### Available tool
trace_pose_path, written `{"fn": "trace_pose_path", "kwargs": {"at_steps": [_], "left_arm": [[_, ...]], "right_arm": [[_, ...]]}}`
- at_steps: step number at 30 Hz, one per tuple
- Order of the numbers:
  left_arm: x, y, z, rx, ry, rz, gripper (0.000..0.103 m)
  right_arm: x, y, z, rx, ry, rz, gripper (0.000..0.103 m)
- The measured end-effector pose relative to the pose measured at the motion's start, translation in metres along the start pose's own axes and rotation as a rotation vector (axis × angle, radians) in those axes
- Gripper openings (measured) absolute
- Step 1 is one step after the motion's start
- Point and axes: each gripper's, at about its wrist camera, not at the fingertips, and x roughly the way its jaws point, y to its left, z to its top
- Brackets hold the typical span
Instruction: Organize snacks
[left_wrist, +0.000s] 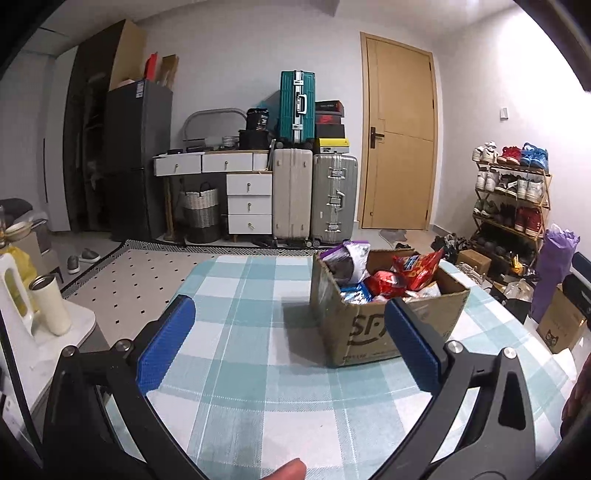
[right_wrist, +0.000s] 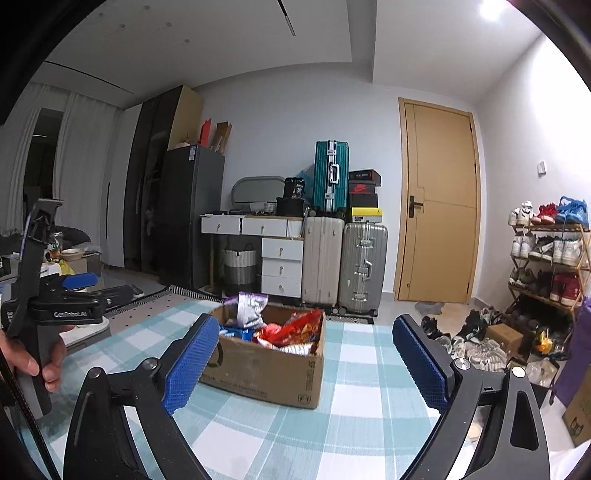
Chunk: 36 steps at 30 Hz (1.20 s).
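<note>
A brown cardboard box (left_wrist: 373, 332) stands on the checked tablecloth (left_wrist: 251, 369), full of snack bags: a purple and silver bag (left_wrist: 351, 258), red bags (left_wrist: 417, 269) and blue packs. My left gripper (left_wrist: 291, 328) is open and empty, to the left of and in front of the box. In the right wrist view the same box (right_wrist: 269, 365) sits ahead, with the purple bag (right_wrist: 251, 308) and red bags (right_wrist: 295, 328) showing. My right gripper (right_wrist: 306, 354) is open and empty, in front of the box. The left gripper (right_wrist: 79, 282) shows at the left, held in a hand.
A white side table with a cream tumbler (left_wrist: 51, 306) stands left of the table. Suitcases (left_wrist: 314, 195), white drawers (left_wrist: 249, 201) and a wooden door (left_wrist: 399, 147) are at the back. A shoe rack (left_wrist: 513, 192), boxes and a purple bag (left_wrist: 554, 273) crowd the right.
</note>
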Motion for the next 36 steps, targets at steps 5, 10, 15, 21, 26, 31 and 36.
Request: {"fn": "trace_pose_path", "kwargs": {"at_steps": [5, 10, 15, 21, 26, 31, 36], "left_arm": [[0.01, 0.001, -0.017, -0.005, 0.02, 0.019, 0.102], [0.022, -0.001, -0.034, -0.028, 0.016, 0.024, 0.102], [0.03, -0.01, -0.047, 0.014, -0.009, 0.022, 0.102], [0.033, -0.018, -0.06, 0.05, -0.022, 0.032, 0.102], [0.038, -0.016, -0.064, 0.041, -0.013, 0.014, 0.102], [0.037, -0.015, -0.064, 0.037, -0.013, 0.003, 0.102], [0.037, -0.016, -0.064, 0.042, -0.013, -0.006, 0.102]], "right_arm": [[0.008, -0.008, -0.017, 0.039, 0.011, -0.002, 0.097], [0.019, -0.014, -0.032, 0.058, 0.028, -0.006, 0.097], [0.03, -0.018, -0.045, 0.055, 0.044, -0.012, 0.097], [0.042, -0.02, -0.06, 0.069, 0.074, -0.017, 0.097], [0.053, -0.023, -0.068, 0.084, 0.12, -0.024, 0.097], [0.064, -0.018, -0.07, 0.054, 0.164, -0.033, 0.097], [0.066, -0.02, -0.071, 0.056, 0.162, -0.031, 0.099]]}}
